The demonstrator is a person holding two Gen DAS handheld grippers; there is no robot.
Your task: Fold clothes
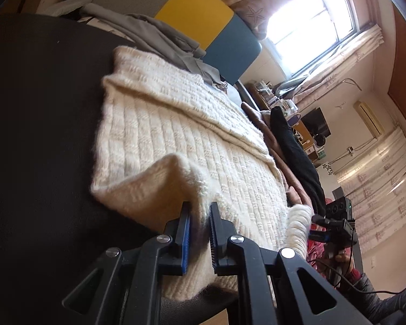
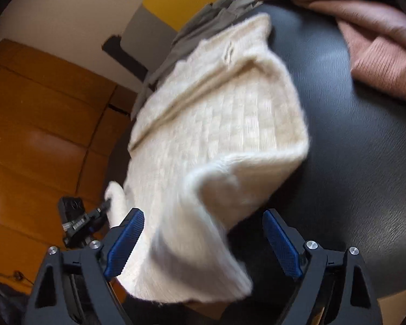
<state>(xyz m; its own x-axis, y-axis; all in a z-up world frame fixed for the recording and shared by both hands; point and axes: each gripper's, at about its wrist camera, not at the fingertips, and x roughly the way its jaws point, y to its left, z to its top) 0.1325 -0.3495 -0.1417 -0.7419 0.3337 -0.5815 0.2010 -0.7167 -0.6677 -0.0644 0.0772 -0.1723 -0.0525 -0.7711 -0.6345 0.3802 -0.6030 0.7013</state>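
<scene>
A cream knitted sweater (image 1: 181, 135) lies spread on a black padded surface (image 1: 40, 135). My left gripper (image 1: 200, 205) is shut on the sweater's near hem, and a fold of knit rises between its blue pads. In the right wrist view the sweater (image 2: 219, 124) looks blurred, with its near edge lifted. That edge hangs between the wide-apart fingers of my right gripper (image 2: 203, 214), which is open. The pads do not press the cloth. The right gripper (image 1: 335, 224) also shows beside the sweater's ribbed corner in the left wrist view. The left gripper (image 2: 78, 222) appears at the lower left of the right wrist view.
A grey garment (image 1: 170, 35) lies bunched beyond the sweater's far end. A pink knit garment (image 2: 379, 48) and a black one (image 1: 295, 151) lie along one side. Yellow and blue wall panels (image 1: 197, 8) stand behind. A wooden wardrobe (image 2: 40, 124) lies past the surface's edge.
</scene>
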